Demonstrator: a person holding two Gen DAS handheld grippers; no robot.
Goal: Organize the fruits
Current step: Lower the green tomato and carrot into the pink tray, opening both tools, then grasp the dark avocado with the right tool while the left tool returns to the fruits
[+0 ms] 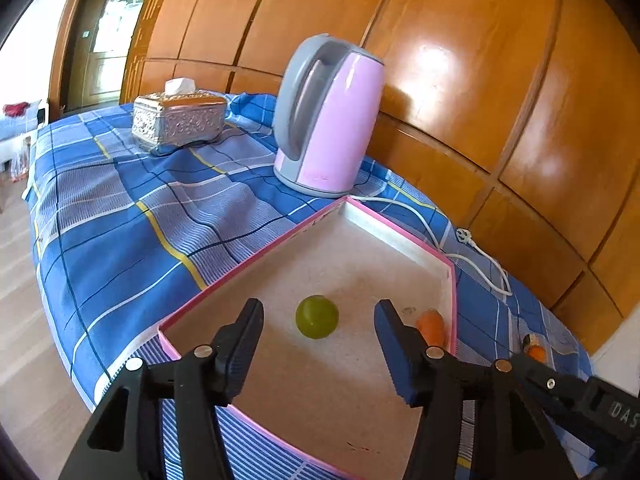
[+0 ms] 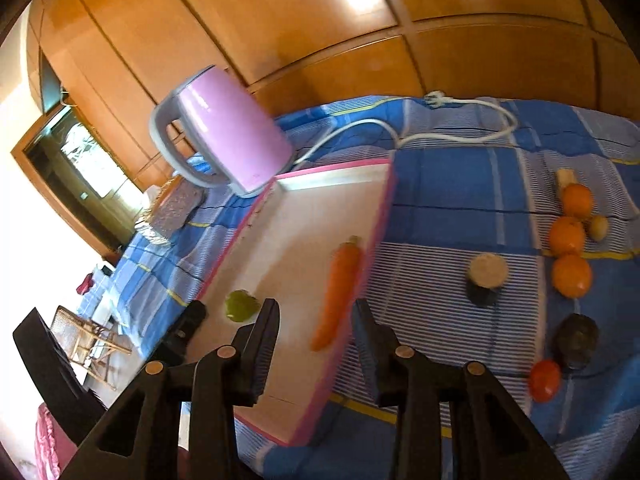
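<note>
A shallow pink-rimmed box (image 1: 256,258) (image 2: 382,216) lies on the blue checked cloth. Inside it rest a green round fruit (image 1: 317,317) (image 2: 241,305) and a carrot (image 1: 431,327) (image 2: 340,288) along its right wall. My left gripper (image 1: 319,312) hovers over the box, open, with the green fruit lying free on the box floor between and beyond its fingertips. My right gripper (image 2: 316,314) is open above the box's right side; the carrot lies free on the box floor between its fingers. On the cloth to the right lie three oranges (image 2: 568,236), a red fruit (image 2: 545,380), a dark fruit (image 2: 576,340) and a cut dark piece (image 2: 486,278).
A pink electric kettle (image 1: 326,116) (image 2: 228,140) stands just behind the box, its white cord (image 1: 472,252) (image 2: 440,136) trailing right. A silver tissue box (image 1: 178,120) sits farther back left. Wooden wall panels (image 1: 480,60) run close behind the table.
</note>
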